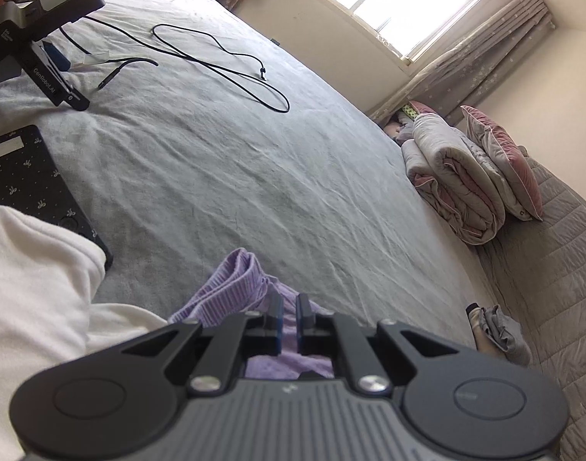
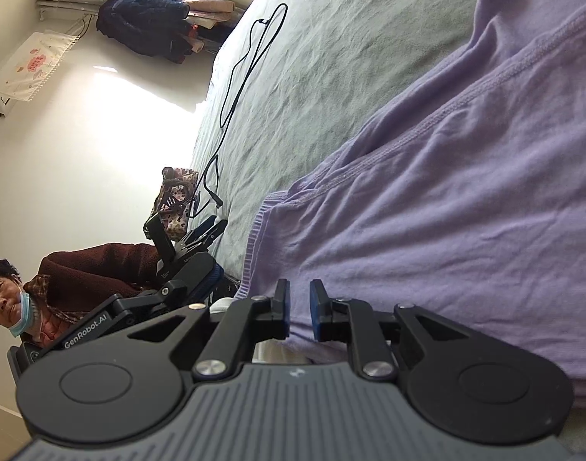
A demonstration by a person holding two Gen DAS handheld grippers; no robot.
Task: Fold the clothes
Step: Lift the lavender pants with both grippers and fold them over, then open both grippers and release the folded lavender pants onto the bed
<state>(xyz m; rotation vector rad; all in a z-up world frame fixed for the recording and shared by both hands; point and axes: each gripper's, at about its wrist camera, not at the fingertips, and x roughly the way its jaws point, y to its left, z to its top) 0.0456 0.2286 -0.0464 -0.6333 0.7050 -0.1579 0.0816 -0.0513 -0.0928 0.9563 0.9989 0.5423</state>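
Note:
A lilac knit garment (image 2: 427,207) lies spread on the grey-green bed sheet (image 2: 331,57). My right gripper (image 2: 300,309) sits at its near edge, jaws nearly closed with lilac cloth between the pads. My left gripper (image 1: 289,319) is nearly closed on a bunched ribbed part of the same lilac garment (image 1: 235,280), with cloth between its fingers. A white garment (image 1: 32,280) lies at the left of the left wrist view. The other gripper (image 1: 43,38) shows at that view's top left.
A black cable (image 1: 224,61) loops across the sheet (image 1: 254,176). A dark dotted flat case (image 1: 28,180) lies by the white garment. Folded quilts and a pink pillow (image 1: 469,176) sit at the bed's far side. A person in a mask (image 2: 20,307) sits beside the bed.

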